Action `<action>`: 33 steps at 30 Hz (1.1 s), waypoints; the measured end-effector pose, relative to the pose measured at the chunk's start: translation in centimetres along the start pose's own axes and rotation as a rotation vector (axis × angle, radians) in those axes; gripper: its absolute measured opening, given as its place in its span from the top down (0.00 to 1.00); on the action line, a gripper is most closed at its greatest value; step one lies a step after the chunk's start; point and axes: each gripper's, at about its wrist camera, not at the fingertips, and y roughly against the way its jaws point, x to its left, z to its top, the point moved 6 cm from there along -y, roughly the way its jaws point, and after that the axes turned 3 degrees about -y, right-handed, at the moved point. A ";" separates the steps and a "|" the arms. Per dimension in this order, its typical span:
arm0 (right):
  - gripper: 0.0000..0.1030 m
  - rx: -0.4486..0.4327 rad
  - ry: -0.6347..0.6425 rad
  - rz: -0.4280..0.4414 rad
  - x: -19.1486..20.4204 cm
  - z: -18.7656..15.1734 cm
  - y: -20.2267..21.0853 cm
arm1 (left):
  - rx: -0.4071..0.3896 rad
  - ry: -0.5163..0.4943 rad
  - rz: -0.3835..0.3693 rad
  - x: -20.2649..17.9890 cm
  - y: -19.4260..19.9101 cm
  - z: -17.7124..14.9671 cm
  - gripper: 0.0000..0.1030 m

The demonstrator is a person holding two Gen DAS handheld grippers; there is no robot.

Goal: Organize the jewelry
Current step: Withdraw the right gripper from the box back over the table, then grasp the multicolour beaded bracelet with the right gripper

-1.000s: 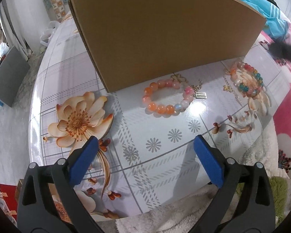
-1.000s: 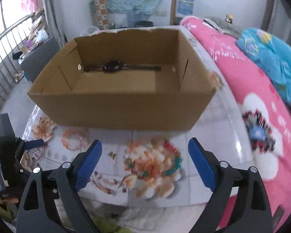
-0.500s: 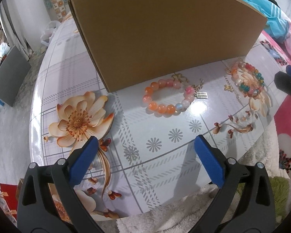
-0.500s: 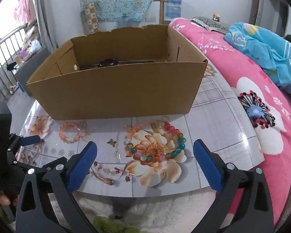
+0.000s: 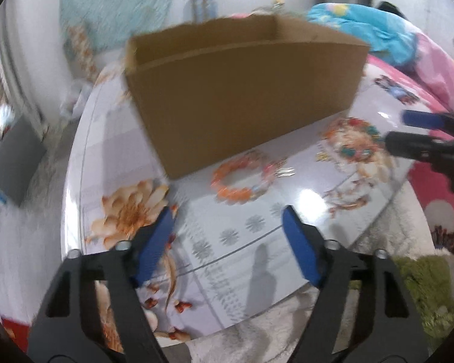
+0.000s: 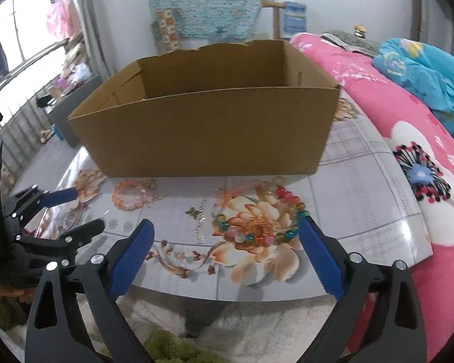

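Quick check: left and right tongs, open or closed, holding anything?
Left tongs: open, holding nothing.
Right tongs: open, holding nothing.

An open brown cardboard box (image 6: 208, 130) stands upright on the floral-patterned tabletop (image 6: 363, 199), its inside hidden from these views. Just in front of it lies a bracelet of orange and pink round beads (image 6: 130, 195), flat, with a small gold-coloured chain charm beside it. To its right, well apart, a larger bracelet of multicoloured glass beads (image 6: 287, 230) lies flat over a printed flower.
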 end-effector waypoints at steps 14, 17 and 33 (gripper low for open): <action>0.30 0.036 0.033 0.095 2.0 -0.9 -0.8 | 0.040 -0.158 -0.015 -1.9 -2.3 2.0 0.67; 0.32 0.044 0.036 0.098 2.1 -1.2 -0.9 | 0.047 -0.177 -0.020 -2.2 -2.8 2.1 0.67; 0.44 0.020 -0.062 0.011 -2.7 -0.1 -0.6 | 0.041 -0.152 -0.018 -1.7 -2.2 2.1 0.78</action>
